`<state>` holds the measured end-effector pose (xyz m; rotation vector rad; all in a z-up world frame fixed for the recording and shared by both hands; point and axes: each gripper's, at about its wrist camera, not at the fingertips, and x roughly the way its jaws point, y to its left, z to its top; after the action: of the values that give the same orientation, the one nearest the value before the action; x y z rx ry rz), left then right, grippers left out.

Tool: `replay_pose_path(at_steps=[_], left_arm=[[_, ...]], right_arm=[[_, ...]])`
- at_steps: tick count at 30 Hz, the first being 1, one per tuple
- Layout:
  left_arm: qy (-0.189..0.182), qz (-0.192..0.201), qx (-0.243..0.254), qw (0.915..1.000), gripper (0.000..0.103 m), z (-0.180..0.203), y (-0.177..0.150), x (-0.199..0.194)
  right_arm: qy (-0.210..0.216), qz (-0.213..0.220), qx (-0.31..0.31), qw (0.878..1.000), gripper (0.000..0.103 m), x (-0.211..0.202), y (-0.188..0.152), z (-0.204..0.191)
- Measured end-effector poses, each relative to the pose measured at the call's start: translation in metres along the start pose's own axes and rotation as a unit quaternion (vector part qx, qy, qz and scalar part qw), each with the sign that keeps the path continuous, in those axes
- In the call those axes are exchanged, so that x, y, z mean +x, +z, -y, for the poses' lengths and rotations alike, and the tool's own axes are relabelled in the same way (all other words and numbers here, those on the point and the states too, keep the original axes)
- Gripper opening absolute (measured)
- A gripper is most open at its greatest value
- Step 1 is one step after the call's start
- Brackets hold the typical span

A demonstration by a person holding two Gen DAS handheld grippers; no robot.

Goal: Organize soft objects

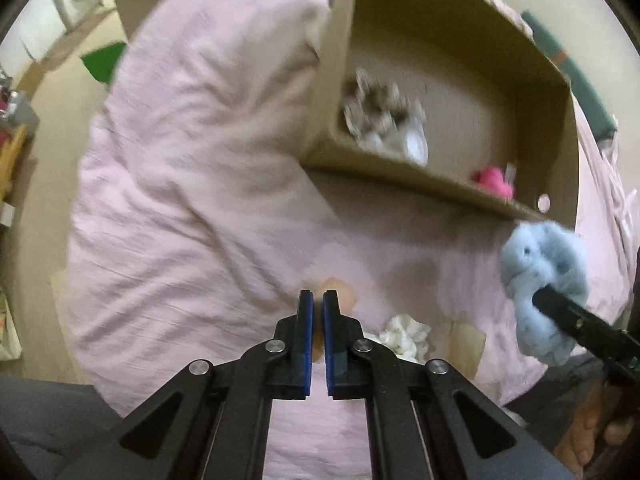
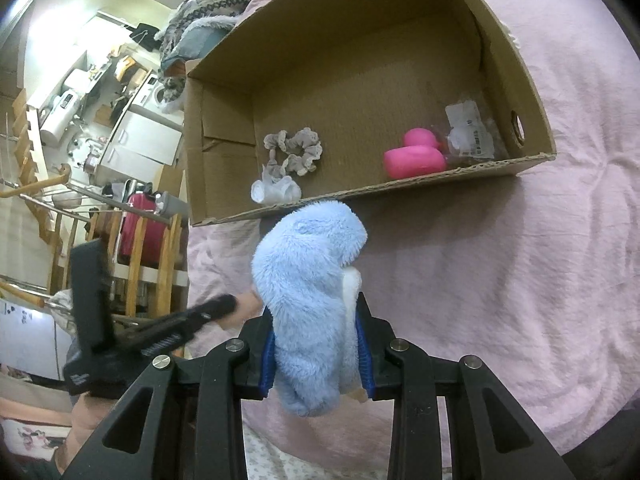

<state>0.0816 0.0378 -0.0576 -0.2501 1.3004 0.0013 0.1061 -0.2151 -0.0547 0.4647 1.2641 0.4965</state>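
Fluffy pale-blue plush toy [image 2: 310,300] fills the right tool [image 2: 316,350]: its blue-padded fingers [image 2: 267,354] press into the pile on both sides, and most of the toy bulges forward past the fingertips toward the cardboard box [image 2: 536,92]. A white patch of the toy shows on its right side, against the right finger. Seen from the left wrist, the same blue plush toy [image 1: 540,276] hangs at the end of the right tool's black fingers, just in front of the box's near wall and above the pink bedspread [image 1: 200,184].

The left tool [image 1: 313,308] holds nothing; its blue pads stand nearly together with only a thin gap between them, over the bedspread. Just beyond and to the right of its tips lies a crumpled white soft item [image 1: 404,334] on the bed.

Inside the box, a grey scrunchie [image 2: 296,150] and a small white fabric piece [image 2: 276,191] lie toward the left end, a pink rubber duck [image 2: 416,156] toward the right, with a clear plastic packet [image 2: 468,132] beside the duck at the right wall. The box rests on the bedspread.
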Motion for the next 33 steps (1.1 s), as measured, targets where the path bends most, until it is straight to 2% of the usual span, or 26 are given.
replay_pose_path(at_steps=[7, 10, 13, 17, 24, 27, 33], left_arm=[[-0.031, 0.051, -0.019, 0.9981, 0.005, -0.002, 0.002, -0.025], [-0.048, 0.096, -0.016, 0.9941, 0.005, 0.005, 0.009, -0.048], [-0.071, 0.148, -0.014, 0.9863, 0.005, 0.008, 0.012, -0.072], [-0.081, 0.183, -0.011, 0.9797, 0.005, 0.01, 0.023, -0.095], [-0.08, 0.199, 0.008, 0.9767, 0.005, 0.023, 0.056, -0.103], [-0.054, 0.205, 0.043, 0.9763, 0.005, 0.038, 0.071, -0.093], [-0.039, 0.224, 0.085, 0.9702, 0.005, 0.058, 0.092, -0.072]], right_arm=[[-0.007, 0.007, -0.016, 1.0, 0.034, -0.001, -0.002, -0.005], [-0.003, 0.022, -0.027, 0.999, 0.034, -0.01, -0.004, -0.01], [0.004, 0.045, -0.036, 0.998, 0.034, -0.024, -0.004, -0.016], [0.01, 0.077, -0.044, 0.996, 0.034, -0.044, 0.004, -0.021], [0.012, 0.128, -0.063, 0.99, 0.035, -0.068, 0.033, -0.029], [0.008, 0.152, -0.068, 0.986, 0.035, -0.072, 0.051, -0.029], [-0.008, 0.147, -0.053, 0.988, 0.035, -0.053, 0.077, -0.011]])
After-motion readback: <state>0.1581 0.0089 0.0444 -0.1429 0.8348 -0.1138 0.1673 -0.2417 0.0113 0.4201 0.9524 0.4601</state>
